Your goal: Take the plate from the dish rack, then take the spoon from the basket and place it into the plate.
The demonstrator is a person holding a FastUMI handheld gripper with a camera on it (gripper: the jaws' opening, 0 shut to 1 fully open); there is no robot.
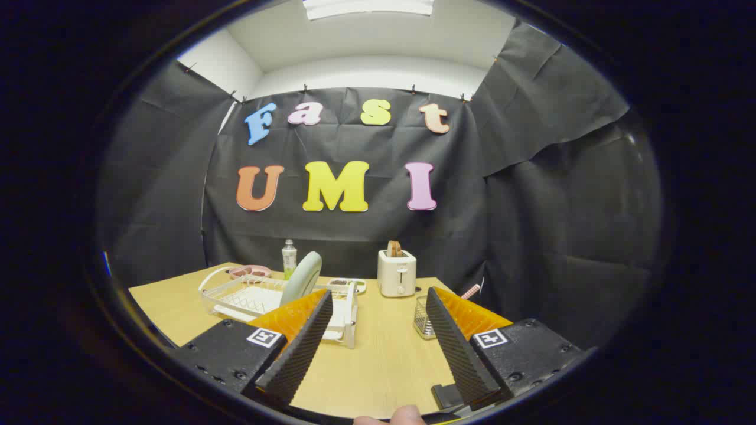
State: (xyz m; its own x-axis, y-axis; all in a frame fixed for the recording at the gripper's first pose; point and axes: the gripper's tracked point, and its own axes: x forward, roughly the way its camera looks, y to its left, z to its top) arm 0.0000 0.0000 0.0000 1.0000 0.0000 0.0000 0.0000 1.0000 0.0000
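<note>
The gripper (378,301) sits low in the frame, level above the table (384,360), its fingers spread wide with nothing between them. A fingertip (393,416) shows at the bottom edge. Left of centre, behind the left finger, the plate (301,276) stands upright in the rack (248,295). The basket (422,317), with a spoon handle (471,291), sits by the right finger.

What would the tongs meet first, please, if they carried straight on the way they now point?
The tongs are open, holding nothing, over bare table. Straight ahead the nearest thing looks to be the white toaster at the back. The dish rack and wire basket sit to either side, though depth is hard to judge.
</note>
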